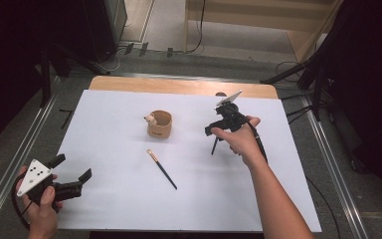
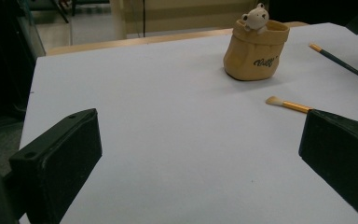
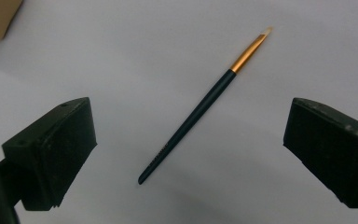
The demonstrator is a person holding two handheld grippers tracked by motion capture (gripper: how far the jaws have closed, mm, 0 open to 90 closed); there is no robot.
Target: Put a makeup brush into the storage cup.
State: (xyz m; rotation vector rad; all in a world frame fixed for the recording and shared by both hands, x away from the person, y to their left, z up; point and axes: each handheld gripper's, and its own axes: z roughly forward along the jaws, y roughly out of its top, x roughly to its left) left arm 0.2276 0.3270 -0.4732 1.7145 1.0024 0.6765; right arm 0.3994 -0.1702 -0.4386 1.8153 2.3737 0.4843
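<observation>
My right gripper [image 1: 218, 135] hangs right of centre in the high view, jaws spread wide and empty, above a dark-handled brush [image 3: 200, 106] that lies slanted between them in the right gripper view. A second brush [image 1: 161, 169] lies at mid-frame on the white counter [image 1: 129, 199], just below the tan bear pot [image 1: 159, 124]. My left gripper [image 1: 72, 175] sits at the lower left, jaws also apart, holding nothing.
</observation>
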